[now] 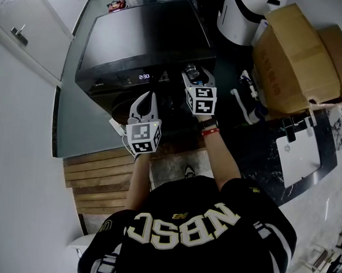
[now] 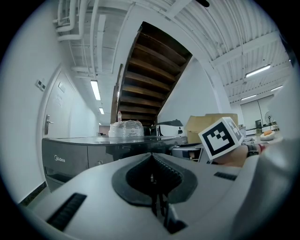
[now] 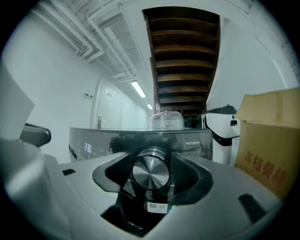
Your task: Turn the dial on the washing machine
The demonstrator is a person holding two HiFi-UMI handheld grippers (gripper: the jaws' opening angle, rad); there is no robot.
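A dark wooden staircase (image 2: pixel 150 79) climbs over you under a white ceiling with strip lights (image 2: pixel 95 89). To your left, a white wall holds a door (image 2: pixel 54 117). Cardboard boxes (image 1: pixel 299 59) stand to your right. Below you are a dark marbled floor (image 1: pixel 260 158) and wooden steps (image 1: pixel 97 178).

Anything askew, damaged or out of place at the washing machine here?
Nothing stands out. The right gripper has its jaws squarely on the dial of the washing machine; the left gripper is shut and empty.
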